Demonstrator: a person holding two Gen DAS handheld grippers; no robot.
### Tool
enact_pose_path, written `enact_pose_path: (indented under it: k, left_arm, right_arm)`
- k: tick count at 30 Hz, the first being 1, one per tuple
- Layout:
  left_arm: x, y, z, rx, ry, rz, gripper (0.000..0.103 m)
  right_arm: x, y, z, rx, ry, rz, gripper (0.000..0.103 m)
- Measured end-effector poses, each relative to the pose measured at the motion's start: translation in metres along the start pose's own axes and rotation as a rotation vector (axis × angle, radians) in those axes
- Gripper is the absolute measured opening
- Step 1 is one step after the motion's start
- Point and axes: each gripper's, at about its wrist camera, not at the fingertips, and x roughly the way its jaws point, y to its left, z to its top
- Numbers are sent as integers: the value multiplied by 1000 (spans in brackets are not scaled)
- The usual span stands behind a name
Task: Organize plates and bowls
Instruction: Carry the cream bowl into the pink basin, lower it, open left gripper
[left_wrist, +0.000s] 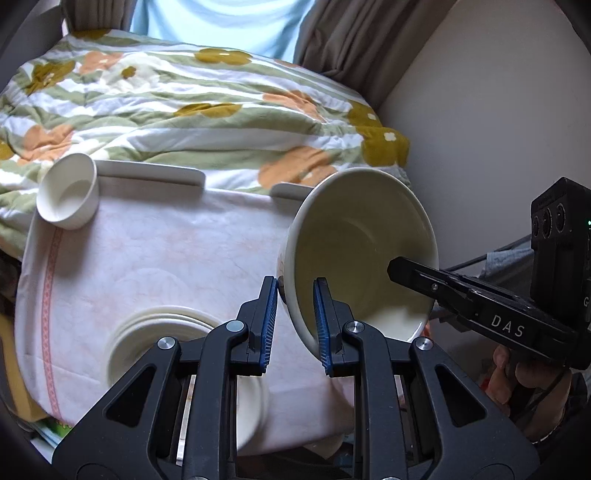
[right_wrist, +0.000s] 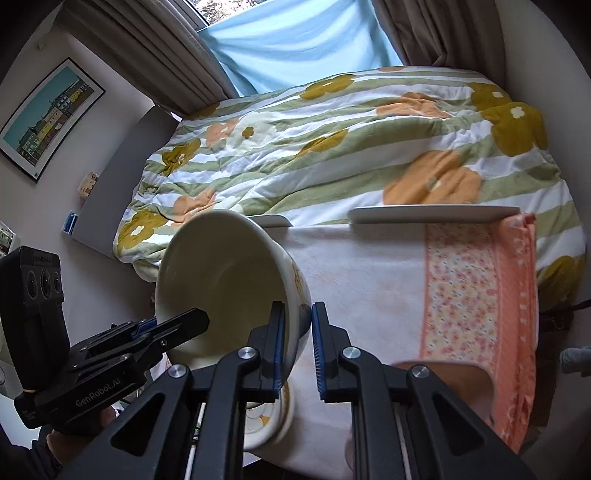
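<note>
A large cream bowl is held tilted on its side above the cloth-covered table. My left gripper straddles its near rim, one pad inside and one outside. My right gripper grips the opposite rim of the same bowl likewise; it shows in the left wrist view too. A stack of white plates lies under my left gripper. A small white bowl stands at the table's far left. Another patterned bowl sits below my right gripper.
Two flat white plates lie along the table's far edge. A floral quilt covers the bed behind. An orange flowered towel covers the table's right side. A wall stands at the right in the left wrist view.
</note>
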Motion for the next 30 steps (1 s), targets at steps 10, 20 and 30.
enact_pose_path:
  k: [10,20,30]
  left_arm:
    - [59,-75,-66,42,129,-12,17]
    - [126,-95,-89,178,287,88,17]
    - [157,-114,-92,408,344,209,17]
  right_arm:
    - [-36,-89,-67,78,39,-63,13]
    - [-2,-135,-110,191,118,-104,13]
    - [20,-147,-123,235,165,-158,13]
